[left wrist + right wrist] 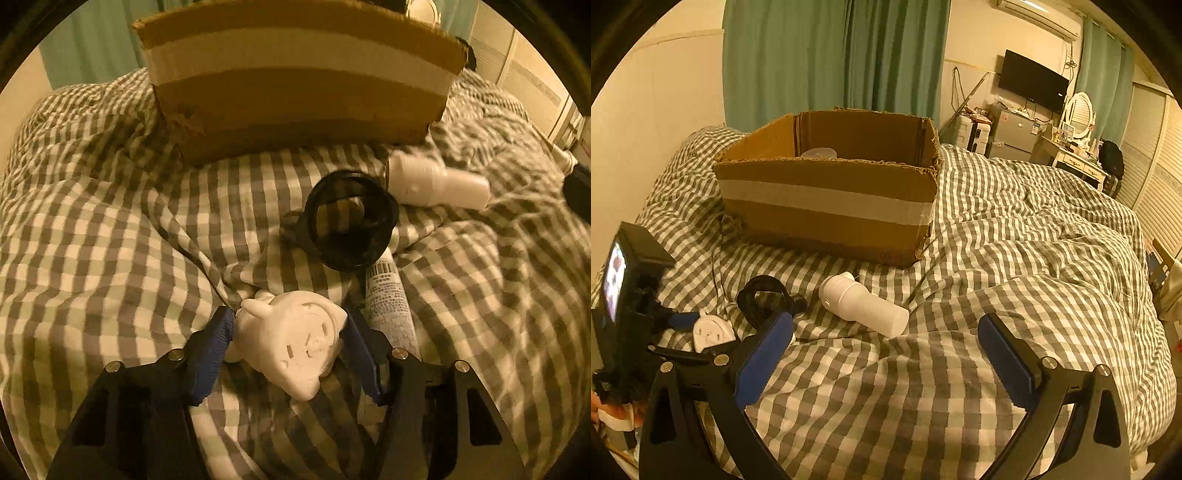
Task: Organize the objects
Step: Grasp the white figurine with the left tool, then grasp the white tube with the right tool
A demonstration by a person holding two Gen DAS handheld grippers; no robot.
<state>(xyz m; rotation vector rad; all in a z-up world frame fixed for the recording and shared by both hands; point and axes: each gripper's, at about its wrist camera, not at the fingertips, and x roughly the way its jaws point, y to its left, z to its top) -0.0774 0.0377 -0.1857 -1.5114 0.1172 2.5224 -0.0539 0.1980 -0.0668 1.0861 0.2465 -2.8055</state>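
The work surface is a bed under a rumpled grey-and-white checked duvet (1015, 229), soft and heavily creased. Teal curtains (834, 55) hang behind it; a wall-mounted television (1032, 81), a small fridge (1015, 133) and a dressing table with an oval mirror (1079, 114) stand along the far wall. An open corrugated cardboard box (827, 199), edges ragged and banded with pale tape, sits on the duvet, a rounded pale item partly visible inside.

Near the box lie a smooth white plastic bottle (439, 182) on its side, a black ring-shaped object (351, 221), and a printed white tube (389, 302).

The left gripper (290, 332) has its blue ribbed pads pressed on both sides of a matte white cartoon figurine (291, 343), resting on the duvet. The right gripper (886, 354) hovers with jaws wide apart, holding nothing.
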